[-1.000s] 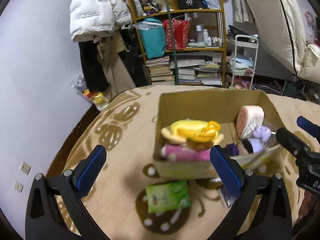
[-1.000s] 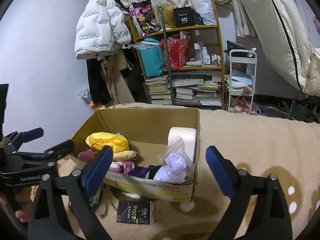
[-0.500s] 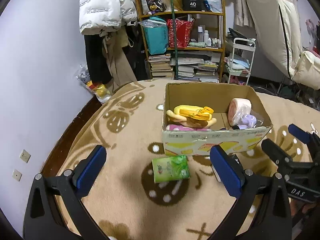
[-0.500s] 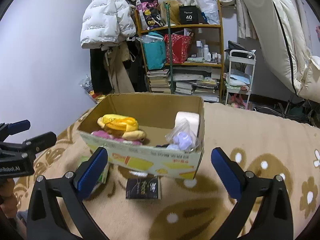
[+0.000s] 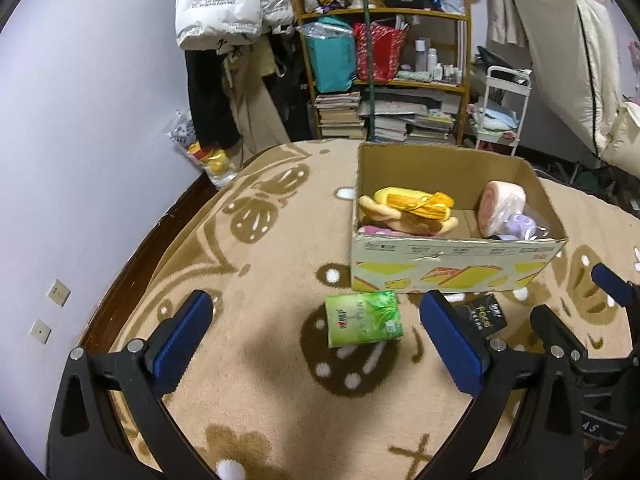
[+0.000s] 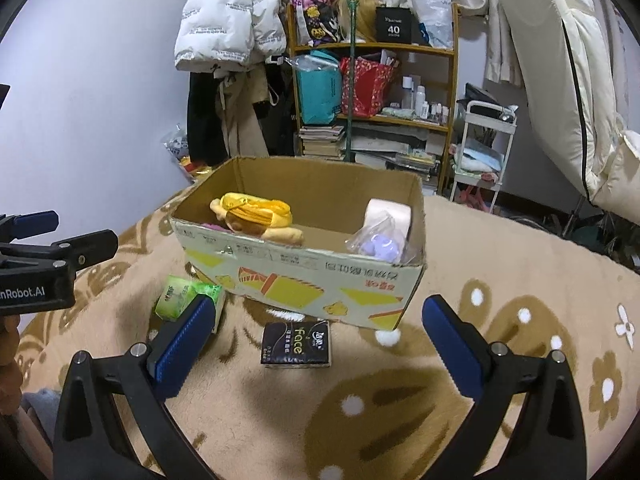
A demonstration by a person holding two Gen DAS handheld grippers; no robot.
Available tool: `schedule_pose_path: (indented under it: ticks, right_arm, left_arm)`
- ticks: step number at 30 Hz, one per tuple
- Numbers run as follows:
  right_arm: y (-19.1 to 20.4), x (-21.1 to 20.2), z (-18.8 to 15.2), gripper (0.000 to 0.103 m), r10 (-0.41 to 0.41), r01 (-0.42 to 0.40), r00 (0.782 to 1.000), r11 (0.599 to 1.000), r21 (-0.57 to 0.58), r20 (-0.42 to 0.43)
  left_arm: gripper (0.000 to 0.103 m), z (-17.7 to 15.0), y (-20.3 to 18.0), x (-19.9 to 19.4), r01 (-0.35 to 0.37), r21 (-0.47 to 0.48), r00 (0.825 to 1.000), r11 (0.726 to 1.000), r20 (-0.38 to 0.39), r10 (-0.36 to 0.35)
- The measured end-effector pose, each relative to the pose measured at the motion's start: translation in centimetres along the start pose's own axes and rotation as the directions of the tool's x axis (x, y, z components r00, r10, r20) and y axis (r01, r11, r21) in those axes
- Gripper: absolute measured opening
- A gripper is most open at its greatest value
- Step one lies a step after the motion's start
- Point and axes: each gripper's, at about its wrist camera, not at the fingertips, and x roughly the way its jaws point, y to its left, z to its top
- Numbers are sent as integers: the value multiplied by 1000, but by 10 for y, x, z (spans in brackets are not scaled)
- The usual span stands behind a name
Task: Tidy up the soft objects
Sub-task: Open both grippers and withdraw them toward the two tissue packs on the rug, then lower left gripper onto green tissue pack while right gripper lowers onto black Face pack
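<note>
Two grippers hang over a tan blanket (image 5: 260,360) with brown shapes and white dots. The left gripper (image 5: 316,344) has its blue pads spread wide and holds nothing. Between its pads, lower on the blanket, lies a green pack (image 5: 363,318). It sits just in front of the left end of the box (image 5: 452,270), close to it but not inside. To the right of the green pack lies a black pack (image 6: 297,343) with the word "face" on it, also on the blanket just in front of the box. The box is cardboard with yellow shapes on its side, and its top is open. Inside, at the left end, a yellow toy (image 5: 412,208) rests on top of something pink (image 5: 376,231). At the right end stands a pale roll (image 5: 502,206), and a purple toy (image 6: 380,246) in a clear bag leans on it. The right gripper (image 6: 320,350) is over the black pack, with its blue pads spread wide too, and it holds nothing. Behind the box, by the wall, a white coat (image 6: 232,20) hangs to the left of a shelf (image 6: 372,92) full of bags, books and bottles.
</note>
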Motion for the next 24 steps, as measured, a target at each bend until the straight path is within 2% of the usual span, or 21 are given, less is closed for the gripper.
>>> schedule_pose_path:
  ticks: [8,15,24]
  right_arm:
    - [10,24,-7,103,11,-12,998,1000,-15,-58]
    - [13,40,-14,103,15,-17,994,1000,-11,-109]
    - [15,63,-23,103,25,-24,984,1000,8,-176]
  left_arm:
    - [102,2,4,30,21,-9,996,1000,-92,-22]
    - [102,3,16,60,58,-78,981,995,-181,-72]
    - [102,-1,16,79,94,-91,973,991,-203,-111]
